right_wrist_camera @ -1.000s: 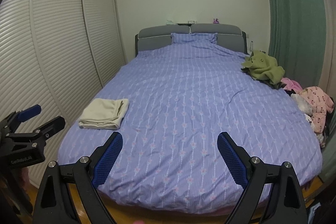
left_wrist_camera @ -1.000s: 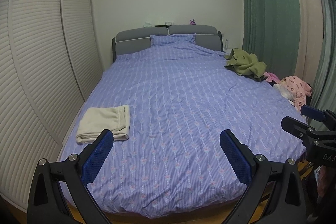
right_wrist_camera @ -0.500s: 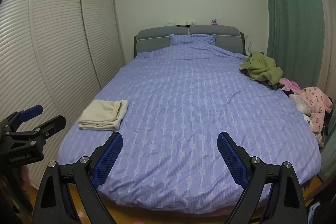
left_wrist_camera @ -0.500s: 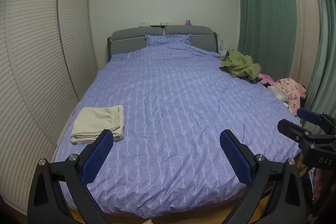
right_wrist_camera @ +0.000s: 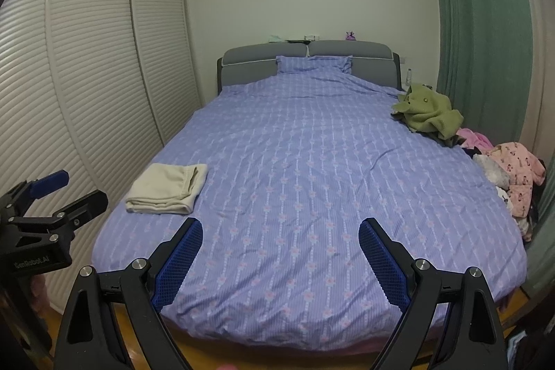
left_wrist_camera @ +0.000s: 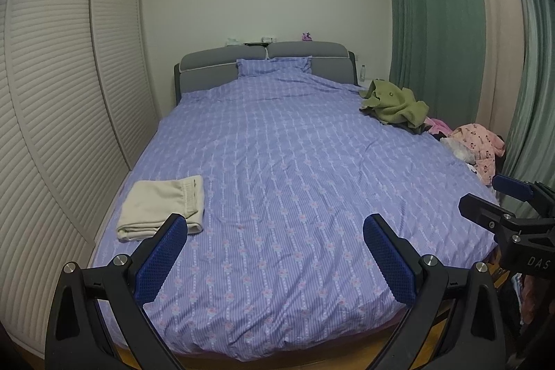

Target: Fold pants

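Observation:
Cream pants (left_wrist_camera: 163,207) lie folded in a neat stack on the left front part of the purple bed (left_wrist_camera: 295,179); they also show in the right wrist view (right_wrist_camera: 168,188). My left gripper (left_wrist_camera: 275,222) is open and empty, held off the foot of the bed, its left finger just in front of the stack. My right gripper (right_wrist_camera: 281,226) is open and empty, also off the foot of the bed. Each gripper shows at the edge of the other's view: the right one (left_wrist_camera: 513,214) and the left one (right_wrist_camera: 52,200).
A green garment (left_wrist_camera: 395,106) lies crumpled at the bed's far right edge. Pink clothes (left_wrist_camera: 478,148) are piled beside the bed on the right. Louvred wardrobe doors (left_wrist_camera: 59,113) line the left side. Green curtains (left_wrist_camera: 437,23) hang on the right. A pillow (left_wrist_camera: 274,66) leans on the grey headboard.
Both grippers have drawn back and tilted a little, so the bed sits lower and farther in view. The folded pants have not moved. Both grippers stay open.

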`<state>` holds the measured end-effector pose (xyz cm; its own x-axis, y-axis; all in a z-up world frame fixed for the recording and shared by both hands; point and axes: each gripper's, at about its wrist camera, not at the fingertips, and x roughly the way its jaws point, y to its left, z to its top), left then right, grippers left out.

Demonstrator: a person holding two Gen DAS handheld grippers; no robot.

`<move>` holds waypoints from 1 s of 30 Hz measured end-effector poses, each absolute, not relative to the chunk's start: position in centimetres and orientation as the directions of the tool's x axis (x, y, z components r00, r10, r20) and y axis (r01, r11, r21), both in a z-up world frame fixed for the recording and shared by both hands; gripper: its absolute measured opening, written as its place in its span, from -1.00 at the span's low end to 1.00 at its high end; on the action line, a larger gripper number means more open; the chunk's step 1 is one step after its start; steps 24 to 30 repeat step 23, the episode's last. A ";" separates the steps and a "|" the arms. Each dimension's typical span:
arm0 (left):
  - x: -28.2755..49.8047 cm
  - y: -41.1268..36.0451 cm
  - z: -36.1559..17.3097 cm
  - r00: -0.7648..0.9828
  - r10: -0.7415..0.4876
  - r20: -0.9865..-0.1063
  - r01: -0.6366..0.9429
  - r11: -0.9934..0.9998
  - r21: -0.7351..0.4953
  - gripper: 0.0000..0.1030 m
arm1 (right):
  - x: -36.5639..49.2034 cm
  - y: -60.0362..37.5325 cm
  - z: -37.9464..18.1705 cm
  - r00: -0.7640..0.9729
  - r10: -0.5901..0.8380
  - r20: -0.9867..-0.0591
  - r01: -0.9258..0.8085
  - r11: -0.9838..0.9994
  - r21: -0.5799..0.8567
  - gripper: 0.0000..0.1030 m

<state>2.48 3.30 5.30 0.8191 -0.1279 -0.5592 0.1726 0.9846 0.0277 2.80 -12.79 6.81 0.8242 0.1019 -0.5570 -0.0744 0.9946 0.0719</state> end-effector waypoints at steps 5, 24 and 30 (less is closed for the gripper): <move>2.5 3.2 5.3 0.822 -0.122 -0.557 0.167 0.985 0.031 1.00 | 2.6 -12.8 6.9 0.827 0.100 -0.554 -0.073 0.995 0.072 0.79; 2.4 2.4 5.3 0.828 -0.115 -0.549 0.163 0.986 0.039 1.00 | 2.6 -13.5 6.8 0.829 0.100 -0.551 -0.066 0.995 0.081 0.79; 2.4 2.4 5.3 0.828 -0.115 -0.549 0.163 0.986 0.039 1.00 | 2.6 -13.5 6.8 0.829 0.100 -0.551 -0.066 0.995 0.081 0.79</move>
